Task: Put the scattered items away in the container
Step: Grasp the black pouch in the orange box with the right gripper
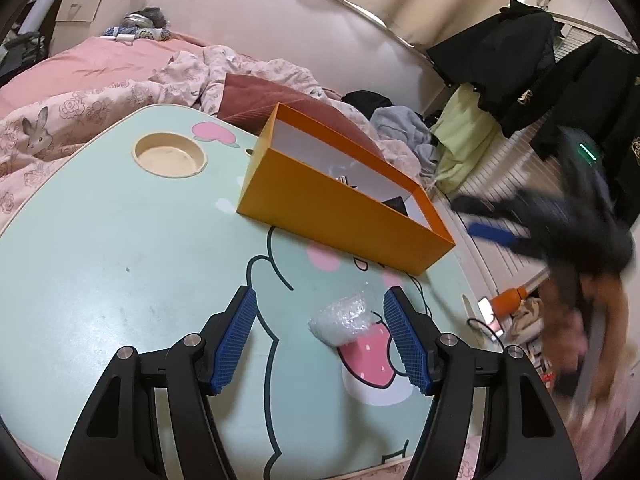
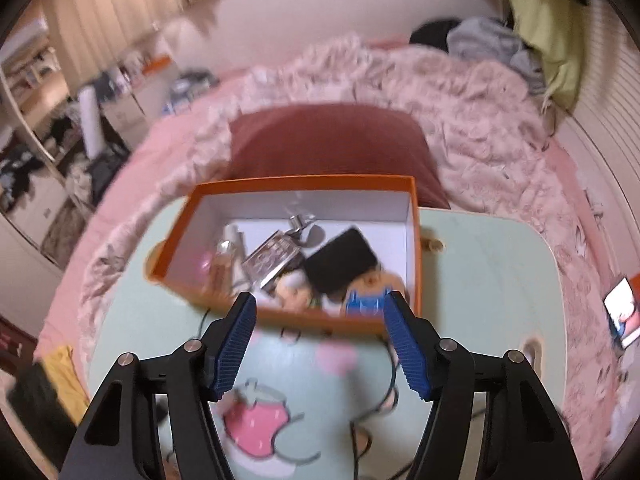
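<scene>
An orange box point(image 1: 340, 208) with a white inside stands on a mint-green cartoon table point(image 1: 120, 260). A small wad of bubble wrap point(image 1: 344, 320) lies on the table between the open blue pads of my left gripper point(image 1: 320, 304), nearer the right pad. My right gripper point(image 2: 320, 308) is open and empty, held above the box's near wall point(image 2: 312, 318). It also shows blurred in the left wrist view point(image 1: 504, 224). Inside the box lie a glass perfume bottle point(image 2: 276, 256), a black pouch point(image 2: 340, 264), a small bottle point(image 2: 222, 264) and a blue-and-orange figure point(image 2: 368, 296).
The table rests on a bed with pink floral bedding point(image 1: 80, 96) and a dark red pillow point(image 2: 328, 144). A round cup recess point(image 1: 170, 156) sits in the table's far left. A thin black cable point(image 2: 384, 396) trails over the table. Clothes hang at the right point(image 1: 540, 64).
</scene>
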{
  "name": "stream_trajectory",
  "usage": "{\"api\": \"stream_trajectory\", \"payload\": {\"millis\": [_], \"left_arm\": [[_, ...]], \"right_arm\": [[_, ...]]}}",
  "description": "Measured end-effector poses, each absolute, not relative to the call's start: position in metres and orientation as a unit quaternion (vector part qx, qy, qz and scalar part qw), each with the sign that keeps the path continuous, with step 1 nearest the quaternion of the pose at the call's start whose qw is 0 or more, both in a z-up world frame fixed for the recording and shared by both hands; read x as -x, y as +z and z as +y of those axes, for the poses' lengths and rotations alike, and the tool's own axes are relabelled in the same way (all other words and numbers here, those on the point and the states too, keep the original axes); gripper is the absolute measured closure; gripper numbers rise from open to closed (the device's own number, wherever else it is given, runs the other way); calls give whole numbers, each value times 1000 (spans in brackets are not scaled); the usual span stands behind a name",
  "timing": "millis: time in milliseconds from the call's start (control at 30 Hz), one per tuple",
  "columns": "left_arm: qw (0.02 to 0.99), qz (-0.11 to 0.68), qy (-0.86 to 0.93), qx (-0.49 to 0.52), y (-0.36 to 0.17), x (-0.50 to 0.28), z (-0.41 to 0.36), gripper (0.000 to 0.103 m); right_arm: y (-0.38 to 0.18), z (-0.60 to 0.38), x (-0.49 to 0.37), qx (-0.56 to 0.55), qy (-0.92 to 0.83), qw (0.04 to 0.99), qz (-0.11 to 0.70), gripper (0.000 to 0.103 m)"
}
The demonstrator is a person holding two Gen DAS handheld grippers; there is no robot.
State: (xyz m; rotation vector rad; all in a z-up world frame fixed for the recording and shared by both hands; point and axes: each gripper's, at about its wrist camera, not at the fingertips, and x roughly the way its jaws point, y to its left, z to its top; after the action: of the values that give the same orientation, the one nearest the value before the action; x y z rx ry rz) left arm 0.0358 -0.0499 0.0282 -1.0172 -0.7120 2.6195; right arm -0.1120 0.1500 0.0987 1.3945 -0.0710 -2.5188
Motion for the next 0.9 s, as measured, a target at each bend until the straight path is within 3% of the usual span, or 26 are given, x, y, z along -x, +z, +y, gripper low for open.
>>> {"api": "stream_trajectory", "payload": {"millis": [67,100,167,333,567,633,700,900], "left_arm": [[122,-243,898,345,29,-37,-50,36],[122,-243,898,345,29,-37,-50,36],[123,-244,898,345,29,-37,-51,36],[127,-250,896,345,27,-36,-52,36],[127,-253,894,347,26,-36,-53,36],[127,-257,893,348,26,-36,-54,36],[127,-258,892,349,25,-35,-55,36],[127,-260,890,352,24,-36,-55,36]], "right_arm": [[93,134,135,-496,-859,127,29,35],[89,127,145,-502,-854,119,61,27],[79,123,161,-515,-847,96,92,23],[55,137,184,-569,-818,74,39,19],[29,106,197,-619,-776,94,71,18],[25,102,198,-615,-779,85,85,24],[26,102,199,-610,-784,70,89,37],[30,111,196,-594,-797,76,77,37]]}}
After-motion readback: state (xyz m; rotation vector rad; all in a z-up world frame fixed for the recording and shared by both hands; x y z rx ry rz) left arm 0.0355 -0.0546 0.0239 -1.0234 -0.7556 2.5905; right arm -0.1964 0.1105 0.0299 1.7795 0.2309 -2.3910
